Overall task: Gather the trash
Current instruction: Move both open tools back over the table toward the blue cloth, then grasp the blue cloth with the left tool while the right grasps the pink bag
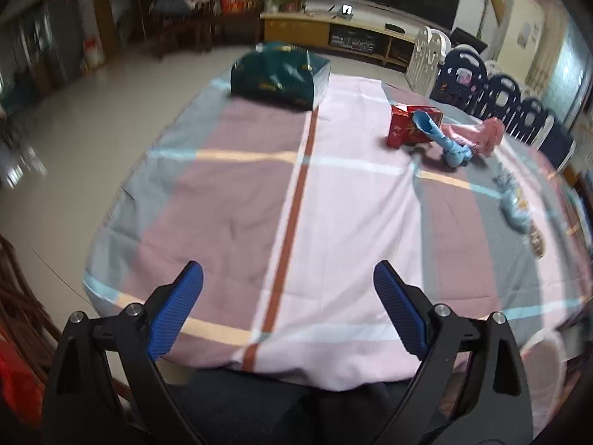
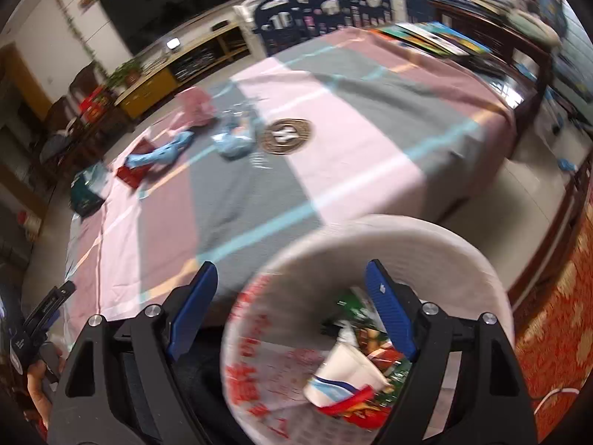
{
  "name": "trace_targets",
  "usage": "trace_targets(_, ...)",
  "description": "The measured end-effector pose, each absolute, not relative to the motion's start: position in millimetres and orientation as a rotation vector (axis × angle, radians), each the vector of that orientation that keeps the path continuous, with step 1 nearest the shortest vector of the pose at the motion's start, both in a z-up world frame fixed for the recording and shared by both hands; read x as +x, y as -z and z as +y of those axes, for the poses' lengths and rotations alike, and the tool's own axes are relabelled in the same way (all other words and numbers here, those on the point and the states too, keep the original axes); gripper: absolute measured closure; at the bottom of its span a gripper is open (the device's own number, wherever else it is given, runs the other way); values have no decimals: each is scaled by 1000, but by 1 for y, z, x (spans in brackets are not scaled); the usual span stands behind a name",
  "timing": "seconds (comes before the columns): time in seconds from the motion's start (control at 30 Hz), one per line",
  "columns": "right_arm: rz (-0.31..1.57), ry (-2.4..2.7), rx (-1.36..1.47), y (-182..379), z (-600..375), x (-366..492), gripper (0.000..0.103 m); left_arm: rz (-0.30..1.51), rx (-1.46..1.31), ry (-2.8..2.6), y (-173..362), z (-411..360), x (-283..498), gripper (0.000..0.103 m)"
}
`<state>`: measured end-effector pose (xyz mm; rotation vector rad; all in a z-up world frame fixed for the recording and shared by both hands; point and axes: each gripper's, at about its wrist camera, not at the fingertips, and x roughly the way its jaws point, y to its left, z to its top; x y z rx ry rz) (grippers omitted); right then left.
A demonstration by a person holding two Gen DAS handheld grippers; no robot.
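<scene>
The task looks partly done. The white plastic bag with red print (image 2: 370, 296) hangs at the near edge of the checked cloth-covered surface (image 1: 333, 222) and already holds a white paper cup (image 2: 344, 374) and coloured wrappers. The left tool (image 1: 288, 296) is released and empty; the right tool (image 2: 292, 296) stands wide over the bag mouth, grasping nothing. A red carton (image 1: 407, 126), a blue crumpled wrapper (image 1: 444, 141) and a pink crumpled bag (image 1: 485, 133) remain far off.

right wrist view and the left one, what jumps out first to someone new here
In the right wrist view, a white trash bag with red print gapes open right under the right hand-held gripper, a paper cup and colourful wrappers inside. Farther off on the striped tablecloth, a red box sits with blue and pink crumpled bags beside it.
</scene>
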<state>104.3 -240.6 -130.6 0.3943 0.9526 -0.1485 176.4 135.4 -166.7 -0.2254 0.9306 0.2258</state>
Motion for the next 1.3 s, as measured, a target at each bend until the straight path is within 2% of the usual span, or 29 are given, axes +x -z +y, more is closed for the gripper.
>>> trace_targets(0.2,1006,-61,478,129,-182,166,22,899,-200,-199,164,131,189,8)
trace_targets(0.43,1002,-114,302,128,-119,240,22,914,-133,-226,178,130,233,8)
trace_targets(0.73,1014,-10,177,154,-105,325,22,955,-275,-183,190,145,236,6)
trace_targets(0.87,994,-87,22,166,-72,366,22,994,-315,-152,199,144,241,6)
trace_targets(1.03,964,-87,-311,193,-23,410,23,1033,-394,-141,208,154,248,6)
trace_targets(1.07,945,-88,-351,196,-18,414,25,1045,-430,-137,211,158,249,6)
trace_targets(1.1,917,-110,-387,199,-13,417,45,1053,-459,-133,213,160,249,6)
trace_targets(1.13,924,-134,-398,201,-11,419,60,1063,-491,-129,215,163,250,6)
trace_targets(1.17,963,-154,-393,206,-10,421,88,1067,-509,-129,217,164,250,6)
trace_targets(1.2,987,-184,-352,206,-12,420,99,1068,-524,-134,218,166,249,6)
trace_targets(1.3,1042,-325,-114,194,-22,402,100,1045,-543,-161,216,173,246,6)
